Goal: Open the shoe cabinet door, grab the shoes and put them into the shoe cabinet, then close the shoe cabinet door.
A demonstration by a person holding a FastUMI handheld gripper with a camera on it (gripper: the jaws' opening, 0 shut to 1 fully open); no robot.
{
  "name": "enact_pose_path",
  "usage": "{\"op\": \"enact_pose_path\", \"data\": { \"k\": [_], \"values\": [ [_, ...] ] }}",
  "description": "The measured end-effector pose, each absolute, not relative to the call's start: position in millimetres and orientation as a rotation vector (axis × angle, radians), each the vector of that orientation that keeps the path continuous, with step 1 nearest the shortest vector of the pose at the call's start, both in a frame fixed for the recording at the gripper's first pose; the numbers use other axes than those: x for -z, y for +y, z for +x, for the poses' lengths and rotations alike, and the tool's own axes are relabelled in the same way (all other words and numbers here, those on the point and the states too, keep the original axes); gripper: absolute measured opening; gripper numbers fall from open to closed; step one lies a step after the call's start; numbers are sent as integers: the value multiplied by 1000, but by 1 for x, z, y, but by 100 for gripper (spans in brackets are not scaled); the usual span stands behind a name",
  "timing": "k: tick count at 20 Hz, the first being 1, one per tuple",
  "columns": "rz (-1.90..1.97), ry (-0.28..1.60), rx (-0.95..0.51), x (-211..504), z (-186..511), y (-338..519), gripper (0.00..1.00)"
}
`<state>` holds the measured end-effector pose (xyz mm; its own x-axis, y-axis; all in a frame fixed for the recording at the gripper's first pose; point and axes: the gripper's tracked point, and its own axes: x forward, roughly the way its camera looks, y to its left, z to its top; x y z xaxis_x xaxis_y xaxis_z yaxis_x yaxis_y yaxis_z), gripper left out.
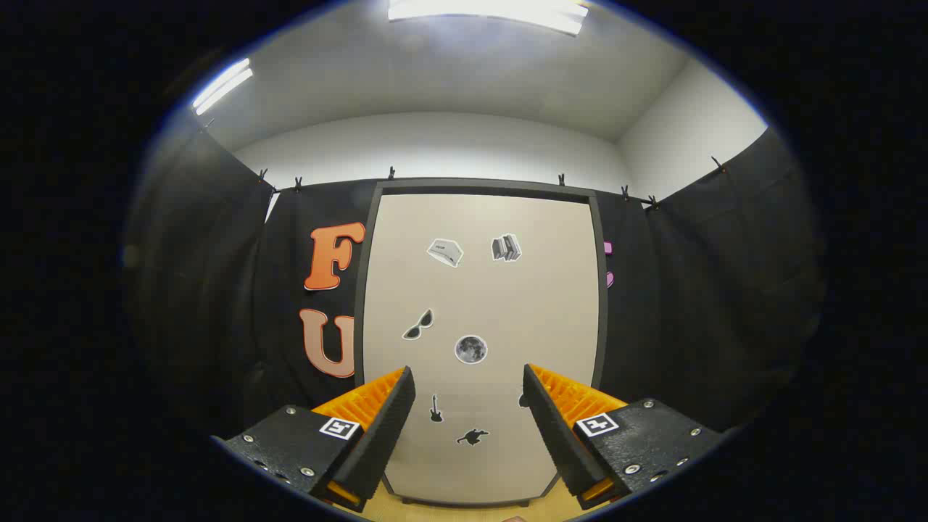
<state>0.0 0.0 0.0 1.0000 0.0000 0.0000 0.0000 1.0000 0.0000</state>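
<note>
A tall beige shoe cabinet (507, 304) with a dark frame stands straight ahead against the black cloth wall. Its door is shut and flat, with several small stickers on it. My gripper (469, 380) is open, its two fingers spread wide with nothing between them. The fingers point at the lower half of the door from a short way off, not touching it.
Black cloth walls (710, 290) close in on both sides of the cabinet. A strip of light wooden floor (464, 511) shows under the cabinet's base between the fingers. White walls and ceiling lights are above.
</note>
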Motion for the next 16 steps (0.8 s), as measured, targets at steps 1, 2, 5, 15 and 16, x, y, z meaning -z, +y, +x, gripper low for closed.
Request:
{"op": "enact_pose_path", "data": {
  "k": [1, 2, 5, 15, 16],
  "values": [
    [-7, -10, 2, -3, -1, 0, 93],
    [-12, -19, 6, -5, -2, 0, 93],
    [-10, -35, 18, -7, -2, -5, 93],
    [10, -92, 32, -25, -8, -11, 93],
    [4, -97, 46, -26, -8, -13, 93]
  ]
}}
